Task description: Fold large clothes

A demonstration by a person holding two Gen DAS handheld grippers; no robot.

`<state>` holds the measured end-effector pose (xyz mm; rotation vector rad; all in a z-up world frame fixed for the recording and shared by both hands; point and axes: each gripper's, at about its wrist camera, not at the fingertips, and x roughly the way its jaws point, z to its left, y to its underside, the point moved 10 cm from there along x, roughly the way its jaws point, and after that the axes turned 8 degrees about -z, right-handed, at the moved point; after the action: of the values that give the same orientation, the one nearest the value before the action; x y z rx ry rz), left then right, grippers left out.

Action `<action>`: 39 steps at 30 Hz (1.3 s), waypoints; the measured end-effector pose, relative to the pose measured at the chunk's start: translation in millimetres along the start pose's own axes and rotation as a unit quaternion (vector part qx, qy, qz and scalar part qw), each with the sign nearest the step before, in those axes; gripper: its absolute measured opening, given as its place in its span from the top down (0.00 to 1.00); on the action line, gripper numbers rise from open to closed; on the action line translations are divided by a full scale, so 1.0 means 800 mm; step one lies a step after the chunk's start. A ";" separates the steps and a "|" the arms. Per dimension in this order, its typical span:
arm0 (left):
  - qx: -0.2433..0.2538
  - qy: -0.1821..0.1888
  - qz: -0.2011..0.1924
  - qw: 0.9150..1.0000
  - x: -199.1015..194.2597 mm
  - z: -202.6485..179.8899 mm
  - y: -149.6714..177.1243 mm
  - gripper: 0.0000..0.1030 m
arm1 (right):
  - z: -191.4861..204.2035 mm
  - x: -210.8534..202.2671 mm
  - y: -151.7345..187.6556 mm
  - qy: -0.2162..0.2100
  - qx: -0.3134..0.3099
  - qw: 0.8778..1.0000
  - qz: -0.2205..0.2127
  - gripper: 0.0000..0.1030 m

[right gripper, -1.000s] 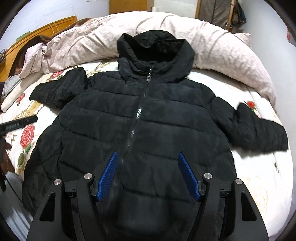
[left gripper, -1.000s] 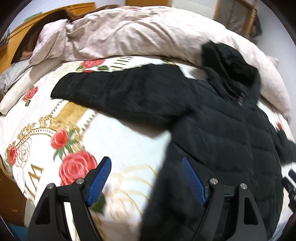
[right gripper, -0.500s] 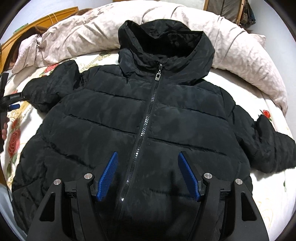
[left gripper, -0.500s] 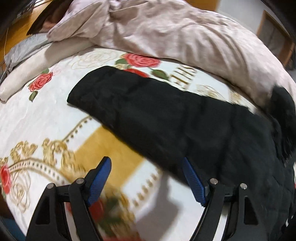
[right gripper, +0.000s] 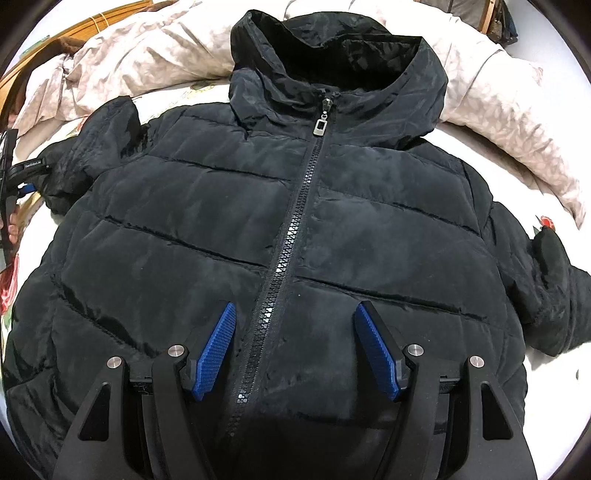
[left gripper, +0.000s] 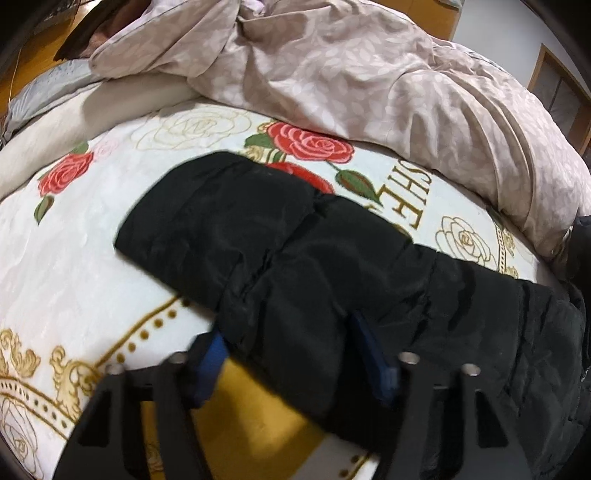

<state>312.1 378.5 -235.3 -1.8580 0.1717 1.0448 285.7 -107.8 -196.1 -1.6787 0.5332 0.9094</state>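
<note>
A black hooded puffer jacket lies face up and zipped on the bed, sleeves spread to both sides. Its left sleeve fills the left wrist view, lying across the rose-print blanket. My left gripper is open with its blue pads on either side of the sleeve's near edge; the fabric sits between the jaws. It also shows at the left edge of the right wrist view. My right gripper is open and empty, hovering over the jacket's lower front, straddling the zipper.
A white blanket with red roses and gold trim covers the bed. A crumpled beige duvet is heaped along the far side, behind the hood. A wooden headboard stands at the far left.
My left gripper has moved forward and down onto the left sleeve, so the sleeve now lies between its open jaws. My right gripper has moved closer over the jacket's front.
</note>
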 end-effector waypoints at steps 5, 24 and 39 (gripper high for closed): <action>0.018 0.004 -0.016 1.000 -0.024 -0.015 -0.019 0.82 | -0.012 -0.008 0.001 0.003 0.010 1.000 0.002 0.34; 0.125 0.219 -0.089 0.963 -0.314 -0.267 -0.064 0.86 | -0.095 -0.140 0.005 0.003 0.090 0.995 -0.049 0.34; 0.222 0.325 0.015 0.919 -0.307 -0.490 0.126 0.84 | -0.200 -0.151 0.071 0.022 0.177 0.983 -0.036 0.34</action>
<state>336.6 -60.1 -59.1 -1.7100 0.7646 0.3224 218.7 -289.1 -117.8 -1.3881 0.6203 0.6808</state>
